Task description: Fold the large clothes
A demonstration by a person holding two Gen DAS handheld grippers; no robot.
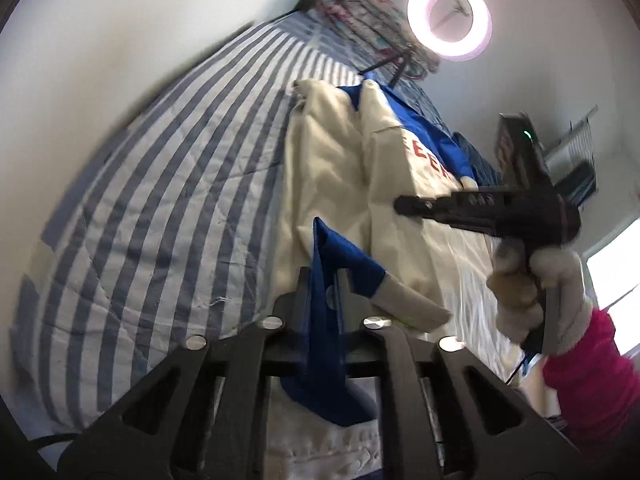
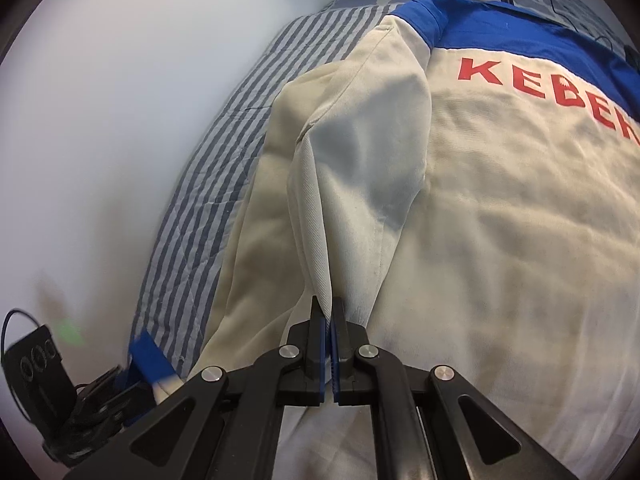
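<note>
Striped bedspread (image 1: 160, 184) carries the cream jacket (image 2: 500, 220) lengthwise toward the ring light (image 1: 450, 16): your left gripper (image 1: 324, 292) is clamped on the blue cuff (image 1: 344, 264), right gripper (image 2: 329, 316) pinched on a sleeve fold (image 2: 360, 168), w/ the jacket's body lying right of both, so fold that way.

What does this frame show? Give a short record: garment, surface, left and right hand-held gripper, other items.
garment: cream jacket with blue yoke and red lettering, lying back up
surface: striped bedspread
left hand-held gripper: shut on the blue cuff of a sleeve
right hand-held gripper: shut on a pinched cream fold at the jacket's side, lifted into a ridge
person: gloved hand, pink sleeve
other items: lit ring light, patterned bundle at the bed's far end
</note>
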